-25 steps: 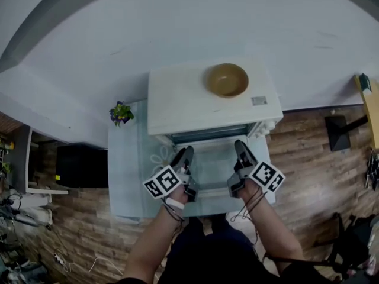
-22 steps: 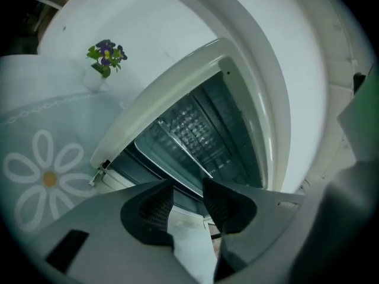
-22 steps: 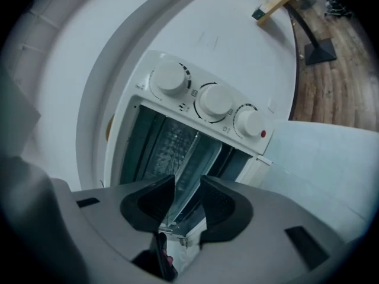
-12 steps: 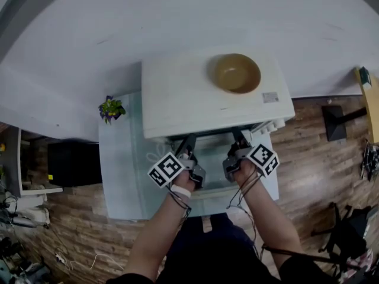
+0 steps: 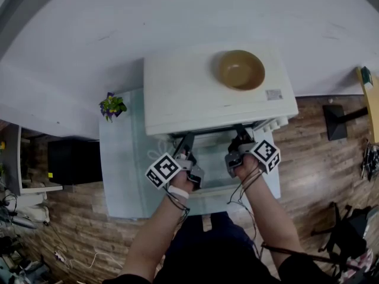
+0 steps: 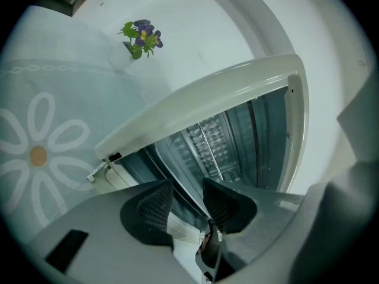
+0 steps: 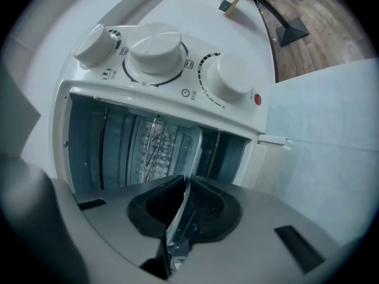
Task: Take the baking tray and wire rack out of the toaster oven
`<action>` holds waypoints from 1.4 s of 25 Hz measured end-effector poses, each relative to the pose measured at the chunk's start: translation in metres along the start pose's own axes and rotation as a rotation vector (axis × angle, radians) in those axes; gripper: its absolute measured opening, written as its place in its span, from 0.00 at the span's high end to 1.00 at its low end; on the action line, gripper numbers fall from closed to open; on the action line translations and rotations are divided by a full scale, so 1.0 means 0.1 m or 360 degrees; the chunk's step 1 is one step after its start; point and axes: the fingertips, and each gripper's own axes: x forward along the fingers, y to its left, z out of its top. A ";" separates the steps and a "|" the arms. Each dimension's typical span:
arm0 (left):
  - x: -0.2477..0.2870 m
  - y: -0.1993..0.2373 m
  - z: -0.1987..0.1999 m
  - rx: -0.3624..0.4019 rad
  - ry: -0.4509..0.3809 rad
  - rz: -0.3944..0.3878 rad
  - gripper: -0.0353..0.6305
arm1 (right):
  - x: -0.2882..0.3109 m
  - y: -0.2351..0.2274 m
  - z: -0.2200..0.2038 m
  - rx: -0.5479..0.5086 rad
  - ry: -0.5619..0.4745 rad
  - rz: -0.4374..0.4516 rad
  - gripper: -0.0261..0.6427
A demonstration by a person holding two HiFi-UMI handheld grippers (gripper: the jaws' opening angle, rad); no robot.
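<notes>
- Head view: a white toaster oven [image 5: 195,93] stands on the pale blue tabletop [image 5: 121,170]. A brown bowl [image 5: 240,70] sits on its roof, and a small pot of flowers [image 5: 111,106] stands on the tabletop to its left. The person reaches both tools into the open front. The left gripper [image 5: 187,144] and the right gripper [image 5: 240,138] are side by side, their tips under the oven's front edge.
- Left gripper view: the fingers [image 6: 155,203] stand apart, released. The baking tray [image 6: 180,161] sits inside the oven, and its thin rim runs through the gap between them. I cannot see either pad pressing on it.
- Right gripper view: the fingers [image 7: 207,209] have just been closing and are clenched on the tray's thin metal rim. Further in, the wire rack [image 7: 155,141] sits in the oven. Three white knobs [image 7: 155,52] line the panel beside the opening.
</notes>
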 end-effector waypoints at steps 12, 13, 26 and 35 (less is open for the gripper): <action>-0.42 0.04 -0.23 0.0086 0.0134 0.0092 0.71 | -0.54 -0.13 -0.18 0.0013 0.0026 -0.0100 0.90; -0.47 0.06 -0.24 0.0078 0.0143 0.0105 0.71 | -0.58 -0.14 -0.19 0.0011 0.0026 -0.0093 0.90; -0.77 0.39 0.06 0.0259 0.0252 0.0221 0.70 | -1.07 -0.28 -0.38 0.0038 0.0081 -0.0136 0.90; -0.62 0.38 -0.17 0.0293 0.0543 0.0156 0.71 | -1.18 -0.28 -0.09 -0.0165 0.0024 -0.0228 0.68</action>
